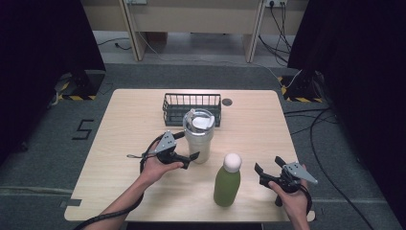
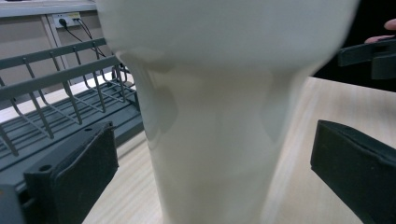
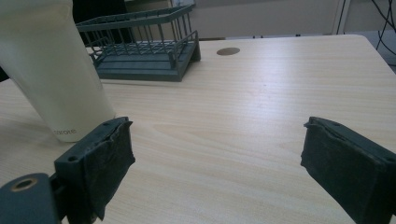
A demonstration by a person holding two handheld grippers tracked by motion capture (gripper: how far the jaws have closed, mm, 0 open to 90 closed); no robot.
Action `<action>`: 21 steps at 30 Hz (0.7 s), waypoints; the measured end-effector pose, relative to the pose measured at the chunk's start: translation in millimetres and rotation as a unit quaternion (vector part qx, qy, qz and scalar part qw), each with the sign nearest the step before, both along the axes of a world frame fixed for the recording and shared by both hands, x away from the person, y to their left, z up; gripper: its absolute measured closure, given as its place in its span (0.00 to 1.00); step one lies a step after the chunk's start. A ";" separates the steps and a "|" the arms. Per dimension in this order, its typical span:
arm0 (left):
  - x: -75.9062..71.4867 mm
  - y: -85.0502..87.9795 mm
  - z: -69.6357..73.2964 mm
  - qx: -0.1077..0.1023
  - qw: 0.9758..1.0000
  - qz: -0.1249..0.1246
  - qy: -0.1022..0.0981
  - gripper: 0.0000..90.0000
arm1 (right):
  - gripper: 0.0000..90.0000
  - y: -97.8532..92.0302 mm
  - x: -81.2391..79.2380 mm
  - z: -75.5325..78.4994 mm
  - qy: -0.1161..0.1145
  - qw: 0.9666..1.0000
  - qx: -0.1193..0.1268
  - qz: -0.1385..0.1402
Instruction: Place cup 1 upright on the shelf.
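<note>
Cream tapered tumbler point(image 2: 219, 116) stands between wide left gripper point(image 2: 215, 177) jaws; right gripper point(image 3: 215, 172) wide

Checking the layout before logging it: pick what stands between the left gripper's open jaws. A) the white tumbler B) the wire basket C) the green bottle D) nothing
A: in the left gripper view the white tumbler stands between the two spread jaws of the left gripper, while the green bottle stands apart, nearer the right gripper.

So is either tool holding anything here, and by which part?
Nothing is held. The left tool sits open around the white tumbler's lower body, pads apart from it. The right tool is open.
</note>
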State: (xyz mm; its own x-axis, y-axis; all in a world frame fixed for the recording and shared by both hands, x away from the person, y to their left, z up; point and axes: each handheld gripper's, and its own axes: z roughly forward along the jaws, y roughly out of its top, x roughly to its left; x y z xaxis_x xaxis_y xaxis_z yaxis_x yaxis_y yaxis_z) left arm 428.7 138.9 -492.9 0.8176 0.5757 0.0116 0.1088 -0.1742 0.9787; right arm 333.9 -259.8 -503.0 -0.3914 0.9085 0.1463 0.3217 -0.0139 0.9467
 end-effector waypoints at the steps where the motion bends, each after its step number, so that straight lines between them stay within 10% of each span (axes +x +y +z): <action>1: 0.0 0.0 0.0 0.000 1.000 0.000 0.000 0.00 | 0.10 0.0 0.0 0.0 0.000 1.000 0.000 0.000; 21: 20.8 -25.3 6.1 -0.021 0.999 -0.025 -0.026 0.09 | 0.11 -2.1 0.6 -2.1 0.005 1.000 0.002 -0.003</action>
State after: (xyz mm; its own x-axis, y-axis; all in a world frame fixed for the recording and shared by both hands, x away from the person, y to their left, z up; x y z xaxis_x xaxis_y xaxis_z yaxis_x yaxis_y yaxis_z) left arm 449.5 113.7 -486.8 0.8444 0.5348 0.0323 0.0493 -0.1376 0.9893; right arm 334.5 -261.9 -505.1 -0.3851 0.9100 0.1536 0.3307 -0.0193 0.9435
